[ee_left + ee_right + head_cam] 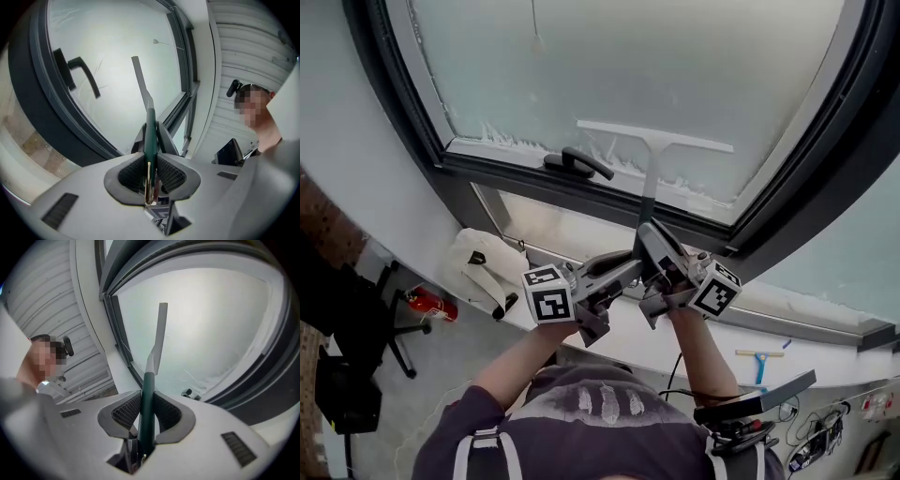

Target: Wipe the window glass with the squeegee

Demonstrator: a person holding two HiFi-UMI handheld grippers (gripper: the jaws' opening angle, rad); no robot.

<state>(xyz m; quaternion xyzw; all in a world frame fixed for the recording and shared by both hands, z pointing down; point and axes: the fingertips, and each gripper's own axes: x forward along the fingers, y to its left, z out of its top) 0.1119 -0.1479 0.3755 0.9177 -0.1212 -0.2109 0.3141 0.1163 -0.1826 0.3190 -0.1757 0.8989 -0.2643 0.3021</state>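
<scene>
Head view: my left gripper (pixel 619 274) and my right gripper (pixel 664 246) meet on one tool, the squeegee (pixel 653 142) with a dark green handle, grey neck and long pale blade. Only this view shows the blade's full width. It lies level, low on the frosted window glass (pixel 675 56), just right of the black lever handle (pixel 577 163). A ragged line of white foam (pixel 511 141) runs along the pane's lower edge.

Left gripper view: both ribbed pads press on the green handle from either side, with the jaws set only as far apart as the handle is thick. The blade is seen edge-on here. The lever handle shows at the left.

Right gripper view: the same grip, jaws closed on the green handle, a pad on each side. This view alone shows the white ribbed wall (pixel 56 301) beside the window.

Surroundings, head view only: a dark window frame (pixel 389 112); a white sill (pixel 834 370) carrying a small blue squeegee (pixel 759 358); below on the grey floor, a red extinguisher (pixel 427 302) beside a black office chair (pixel 389 323).
</scene>
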